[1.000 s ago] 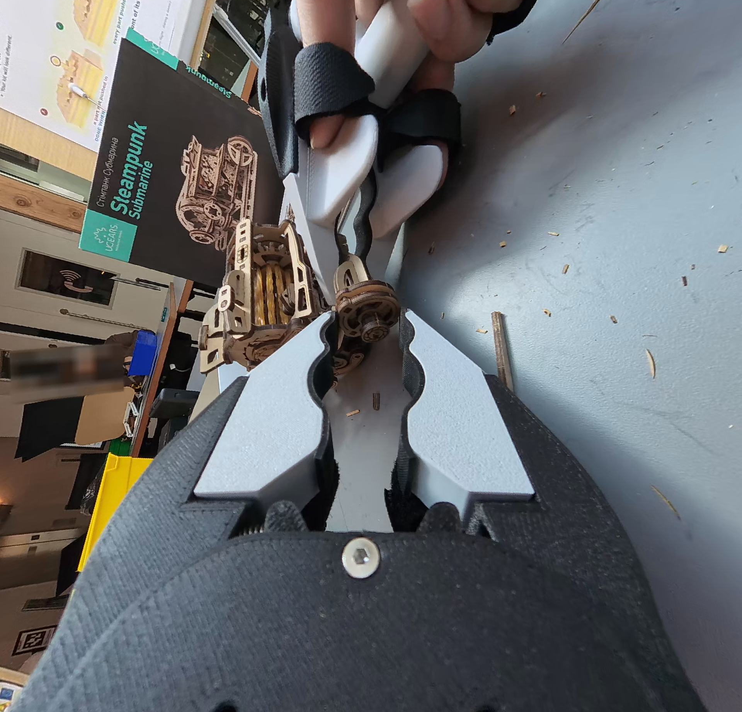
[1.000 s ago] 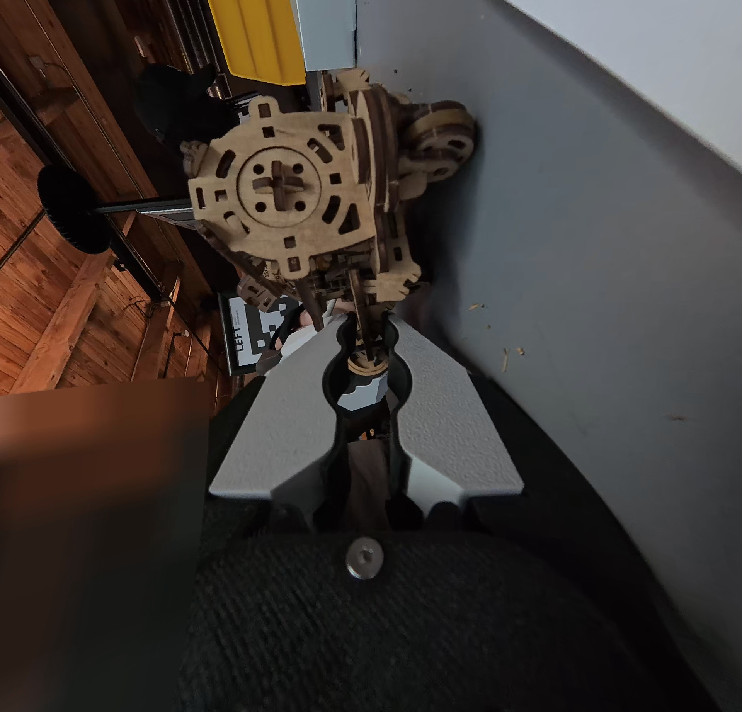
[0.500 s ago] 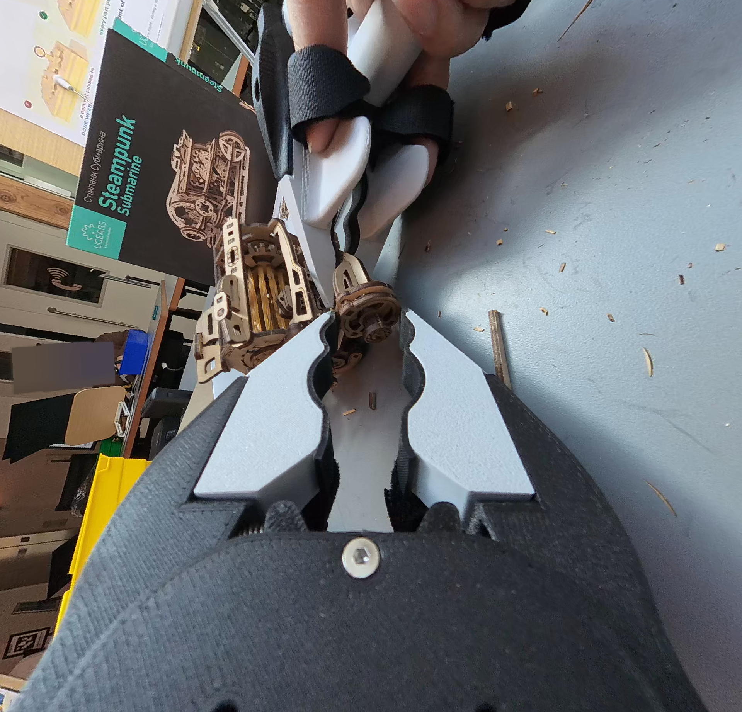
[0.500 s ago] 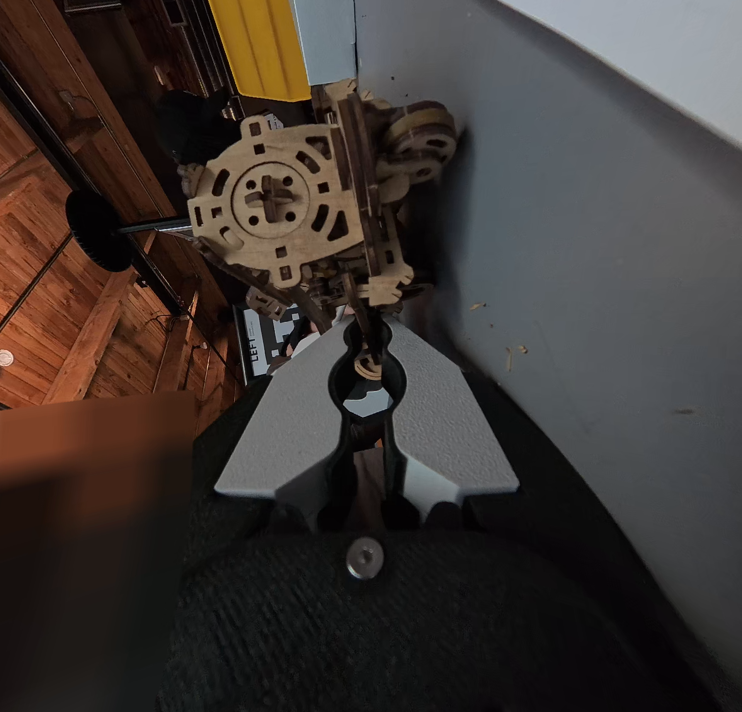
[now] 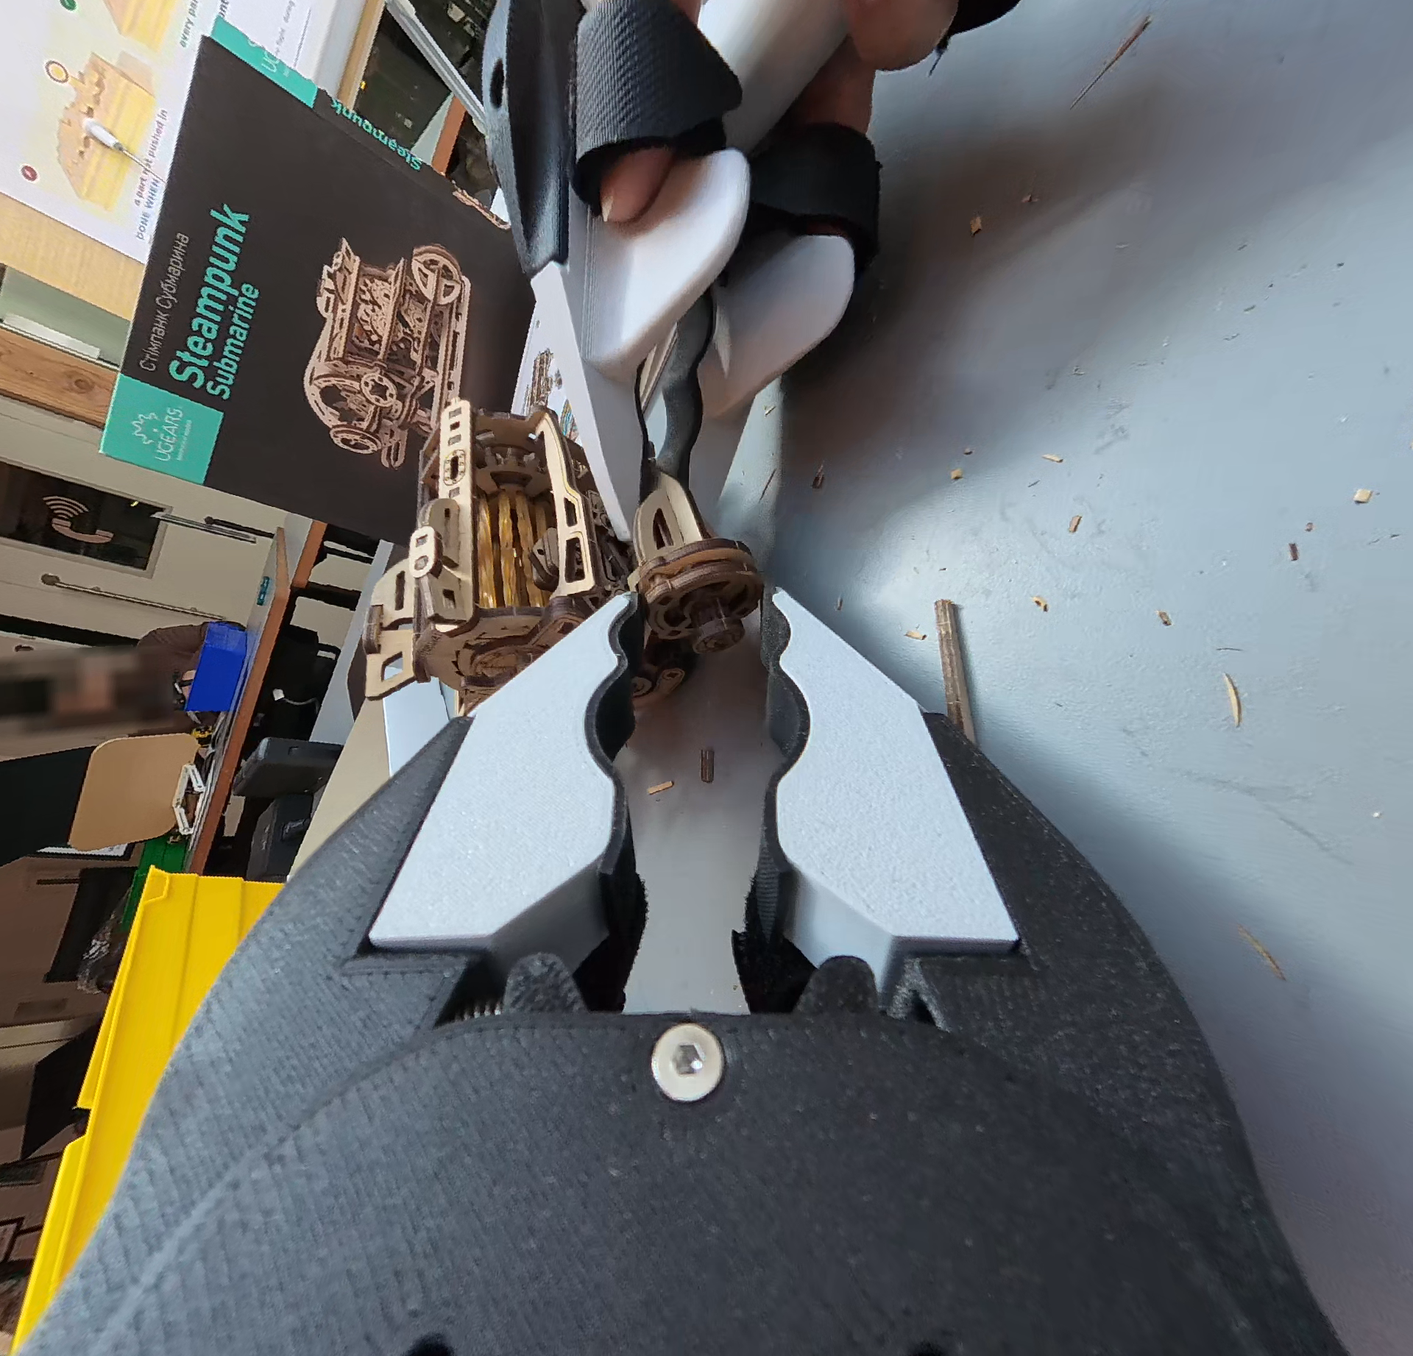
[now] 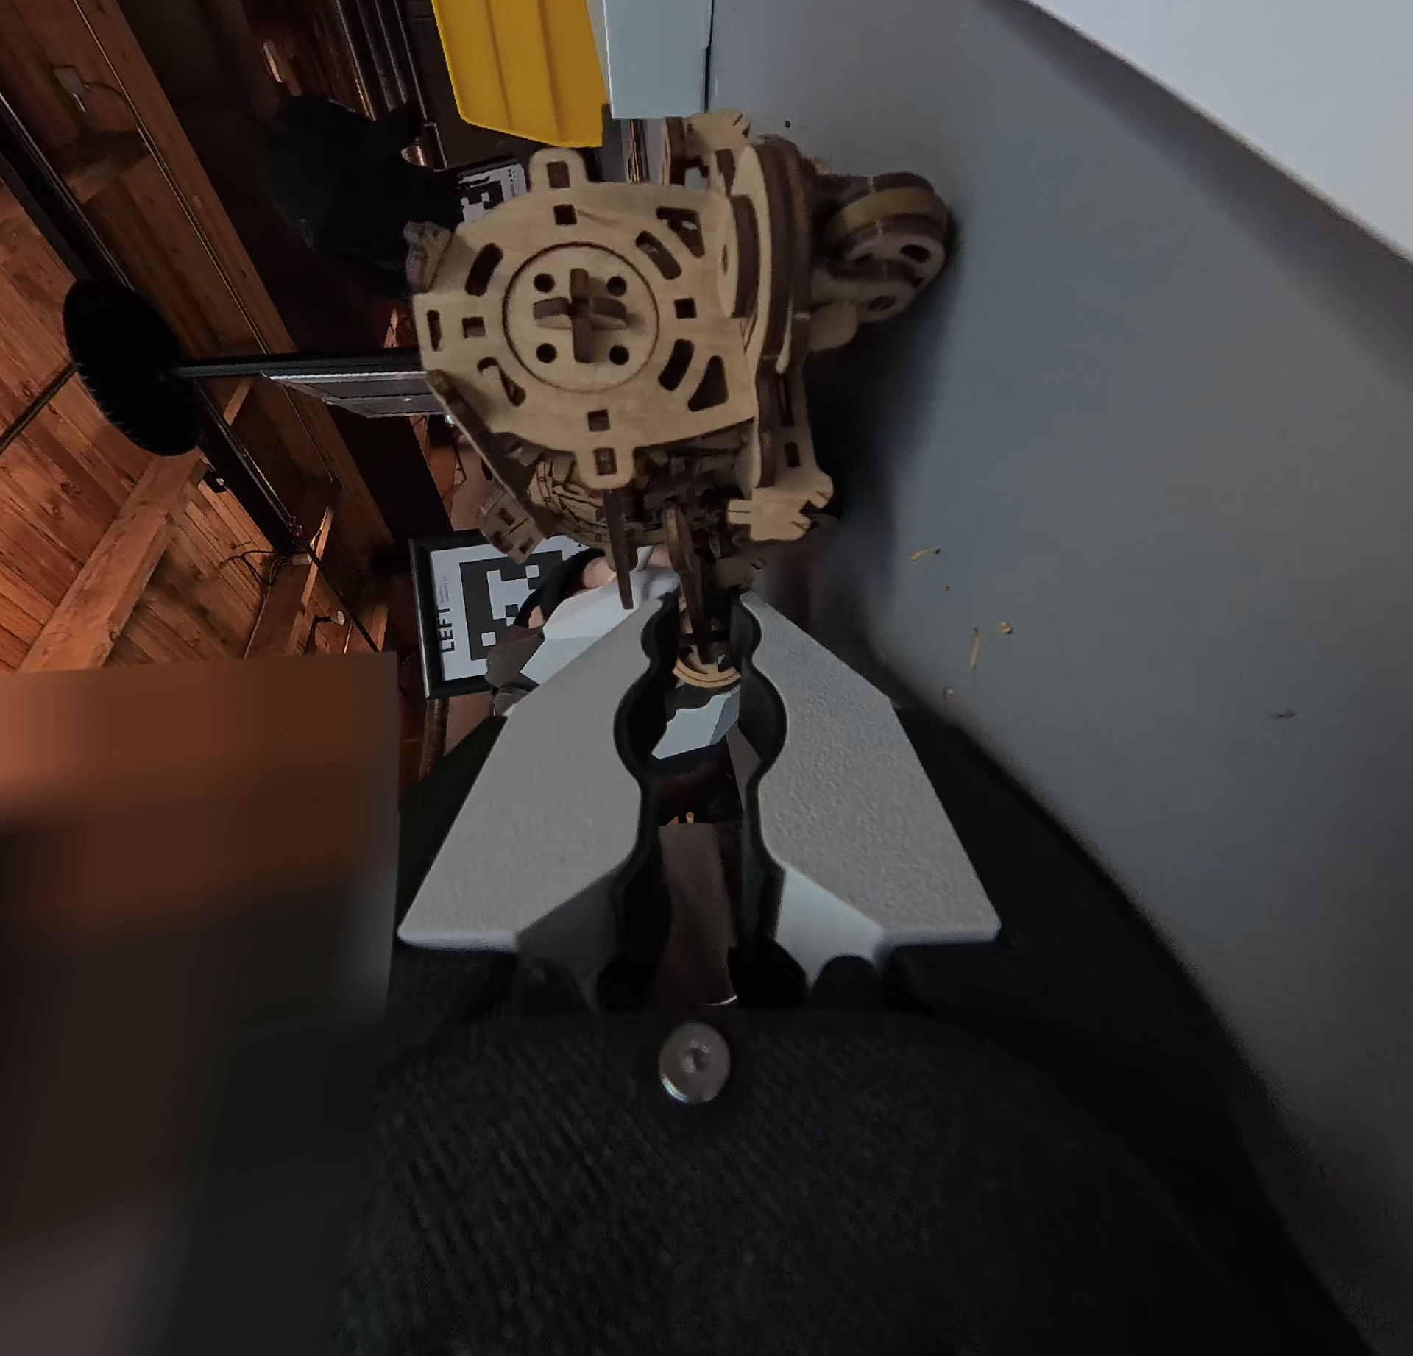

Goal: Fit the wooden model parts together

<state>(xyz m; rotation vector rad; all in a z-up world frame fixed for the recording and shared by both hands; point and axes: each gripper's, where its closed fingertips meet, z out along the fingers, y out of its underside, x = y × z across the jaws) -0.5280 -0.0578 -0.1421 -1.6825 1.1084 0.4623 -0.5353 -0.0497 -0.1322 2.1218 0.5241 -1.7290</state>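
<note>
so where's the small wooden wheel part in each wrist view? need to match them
Left wrist view: the wheel part sits centre frame, between this gripper's jaws, against the grey table.
Right wrist view: likely the round part upper right, on the model's far side, near the table.
Shared landmark: the wooden model.

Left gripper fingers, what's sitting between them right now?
In the left wrist view, a round wooden wheel of the model sits between them, the right gripper just beyond.
</note>
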